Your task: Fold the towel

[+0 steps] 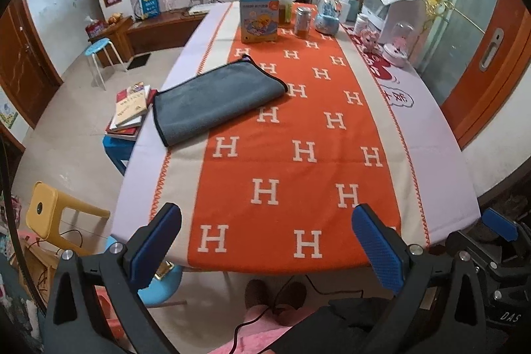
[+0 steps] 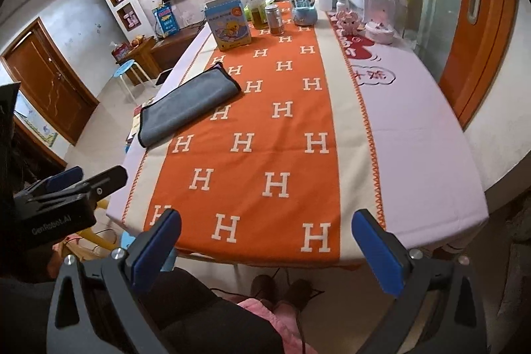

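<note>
A grey towel (image 1: 215,100) with dark edging lies folded on the left side of the table, partly on the orange H-patterned cloth (image 1: 282,155). It also shows in the right wrist view (image 2: 189,105). My left gripper (image 1: 265,241) is open and empty, held back at the table's near edge, far from the towel. My right gripper (image 2: 265,241) is open and empty too, at the near edge to the right of the left one. The right gripper's blue pad (image 1: 497,223) shows at the right of the left wrist view; the left gripper's body (image 2: 66,198) shows at the left of the right wrist view.
At the table's far end stand a blue box (image 1: 259,15), bottles (image 1: 287,5), a jar (image 1: 302,22), a snow globe (image 1: 327,15) and a white appliance (image 1: 388,5). Stacked books (image 1: 131,108), a yellow stool (image 1: 56,214) and a blue stool (image 1: 98,52) are left of the table.
</note>
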Available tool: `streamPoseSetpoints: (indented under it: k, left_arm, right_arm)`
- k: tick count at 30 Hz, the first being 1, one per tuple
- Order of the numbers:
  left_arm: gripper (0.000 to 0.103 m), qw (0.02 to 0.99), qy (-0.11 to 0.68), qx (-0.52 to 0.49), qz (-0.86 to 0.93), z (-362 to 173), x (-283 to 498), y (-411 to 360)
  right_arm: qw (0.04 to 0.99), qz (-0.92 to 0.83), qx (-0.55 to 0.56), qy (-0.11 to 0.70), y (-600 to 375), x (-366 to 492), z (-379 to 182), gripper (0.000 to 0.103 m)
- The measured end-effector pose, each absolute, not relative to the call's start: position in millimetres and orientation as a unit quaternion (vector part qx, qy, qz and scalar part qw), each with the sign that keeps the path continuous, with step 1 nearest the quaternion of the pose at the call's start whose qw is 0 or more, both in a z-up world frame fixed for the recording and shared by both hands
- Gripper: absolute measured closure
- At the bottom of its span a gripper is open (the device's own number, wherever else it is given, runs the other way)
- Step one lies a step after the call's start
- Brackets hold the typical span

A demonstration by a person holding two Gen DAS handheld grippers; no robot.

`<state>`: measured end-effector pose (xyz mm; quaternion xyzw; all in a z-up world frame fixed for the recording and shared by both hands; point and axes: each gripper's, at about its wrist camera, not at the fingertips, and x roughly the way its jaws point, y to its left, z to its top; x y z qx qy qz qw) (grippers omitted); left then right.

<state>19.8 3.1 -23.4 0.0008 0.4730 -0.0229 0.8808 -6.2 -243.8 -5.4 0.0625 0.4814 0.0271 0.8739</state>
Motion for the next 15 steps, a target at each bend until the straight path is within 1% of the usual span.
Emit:
streamPoseSetpoints:
  k: [15]
  left_arm:
    - [0.001, 0.903, 0.429, 0.024, -0.011, -11, 13, 1]
  right_arm:
    - [0.889, -0.012, 0.059, 0.454, -235, -17, 1, 0.0]
